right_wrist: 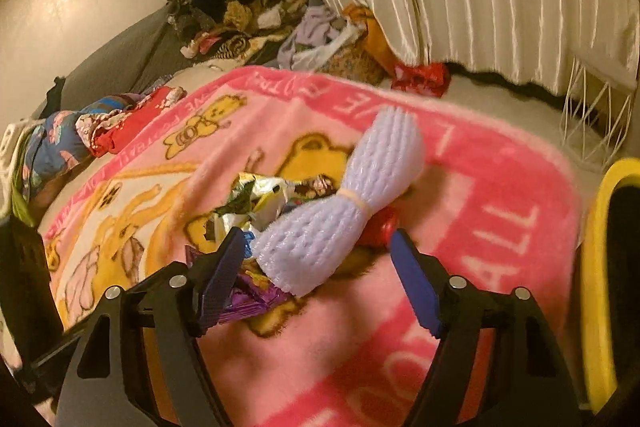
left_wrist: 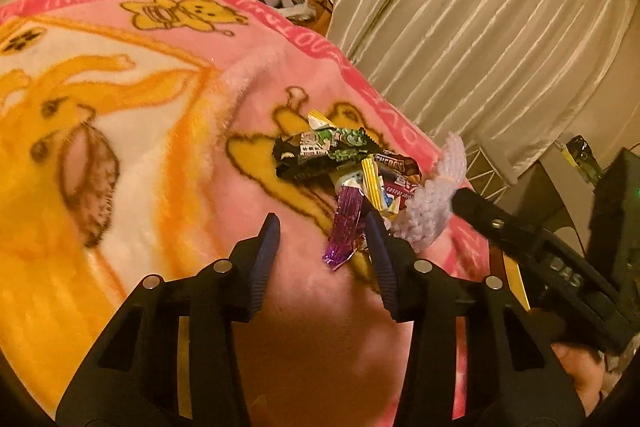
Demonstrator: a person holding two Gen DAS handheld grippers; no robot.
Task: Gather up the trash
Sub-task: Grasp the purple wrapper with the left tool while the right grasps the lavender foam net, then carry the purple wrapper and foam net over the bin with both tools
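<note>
Pink fleece, printed with yellow cartoon bears and a darker pink lettered border, covered the bed as a blanket [left_wrist: 168, 131] and filled most of both views. Pale pleated curtains [left_wrist: 480, 7] hung behind it, and a heap of clothes [right_wrist: 248, 15] lay at the far end. A yellow-rimmed bin [right_wrist: 596, 267] showed at the right edge of the right wrist view.

Near the blanket's edge sat a small pile of wrappers [left_wrist: 332, 151]: a black-and-green one on top, a brown one beside it, silver and yellow scraps below. A lilac foam net [right_wrist: 340, 203], cinched at the middle with a band, lay tilted just beside the pile. A purple wrapper [left_wrist: 346, 227] stood on end at the pile's near side.

The left gripper [left_wrist: 320, 239] pointed down at the pile, jaws part open, the purple wrapper between them against the right finger; whether it was pinched could not be told. The right gripper [right_wrist: 316, 247] was wide open, the foam net's lower end between its fingers, with no pad seen pressing on it.
</note>
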